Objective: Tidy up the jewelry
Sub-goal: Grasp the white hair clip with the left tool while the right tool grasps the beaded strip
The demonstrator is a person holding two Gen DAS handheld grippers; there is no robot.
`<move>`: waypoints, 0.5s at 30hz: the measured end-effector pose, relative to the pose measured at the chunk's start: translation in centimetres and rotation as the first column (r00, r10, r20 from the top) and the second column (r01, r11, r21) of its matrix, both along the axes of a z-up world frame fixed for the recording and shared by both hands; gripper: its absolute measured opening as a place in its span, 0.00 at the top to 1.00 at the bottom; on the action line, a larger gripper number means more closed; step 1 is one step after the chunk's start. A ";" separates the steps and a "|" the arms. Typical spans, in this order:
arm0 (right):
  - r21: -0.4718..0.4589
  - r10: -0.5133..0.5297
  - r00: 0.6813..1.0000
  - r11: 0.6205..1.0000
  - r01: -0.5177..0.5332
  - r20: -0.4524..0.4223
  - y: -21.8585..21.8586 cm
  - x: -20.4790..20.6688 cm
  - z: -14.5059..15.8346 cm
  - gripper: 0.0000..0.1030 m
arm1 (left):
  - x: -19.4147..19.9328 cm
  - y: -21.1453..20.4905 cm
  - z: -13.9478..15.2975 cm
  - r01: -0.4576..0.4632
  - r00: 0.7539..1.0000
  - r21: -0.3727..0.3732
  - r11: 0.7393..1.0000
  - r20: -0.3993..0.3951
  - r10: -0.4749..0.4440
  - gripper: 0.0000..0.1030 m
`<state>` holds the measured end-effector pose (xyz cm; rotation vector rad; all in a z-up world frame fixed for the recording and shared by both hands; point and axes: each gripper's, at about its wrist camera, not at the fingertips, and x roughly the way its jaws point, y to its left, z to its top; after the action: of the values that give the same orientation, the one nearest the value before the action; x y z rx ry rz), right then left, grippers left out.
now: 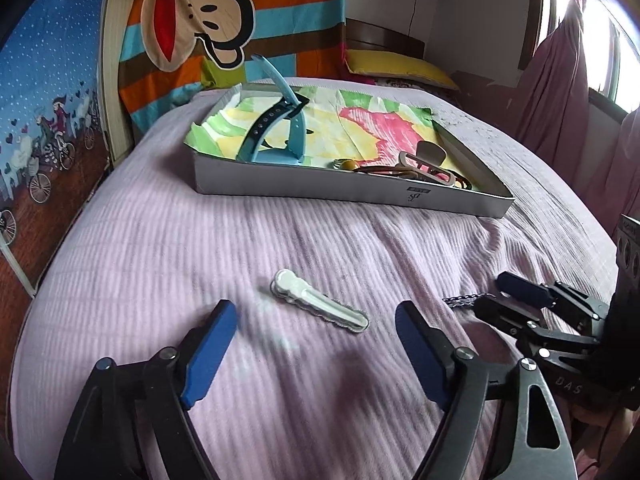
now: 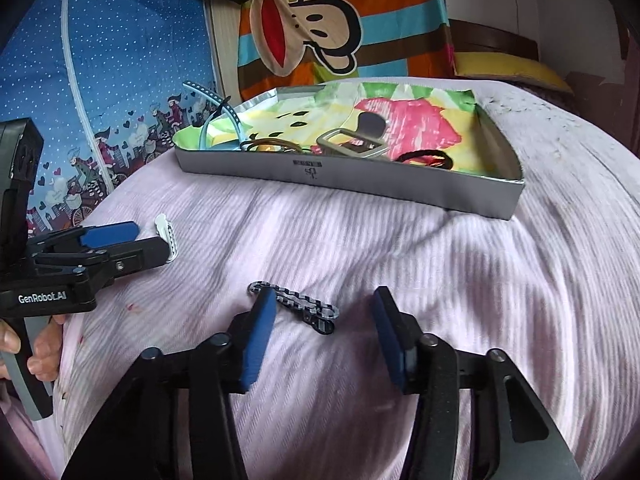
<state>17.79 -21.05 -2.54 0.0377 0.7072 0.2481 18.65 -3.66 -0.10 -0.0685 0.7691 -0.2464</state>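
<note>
Near the tray (image 1: 352, 194), on the blanket, we log two items — white hair clip (image 1: 320, 301), stiff, light, before our spread left gripper (image 1: 316, 332); limp chain bracelet (image 2: 294, 306) — pinch mid-length — between our right gripper (image 2: 320, 332)'s parted fingers.
</note>
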 end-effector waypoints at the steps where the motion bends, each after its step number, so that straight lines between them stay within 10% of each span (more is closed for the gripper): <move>1: 0.004 0.002 1.000 1.000 -0.002 -0.003 0.1 0.1 -0.1 0.57 | 0.2 -0.1 -0.1 0.000 1.000 -0.002 1.000 -0.008 0.000 0.26; 15: 0.035 0.035 0.999 0.999 -0.034 -0.023 0.4 0.2 -0.4 0.67 | 0.7 -0.1 -0.8 -0.050 0.998 0.020 0.999 -0.025 0.050 0.53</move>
<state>18.01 -20.64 -2.92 0.0616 0.7276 0.2936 19.33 -3.81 -0.92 -0.0729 0.7943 -0.1907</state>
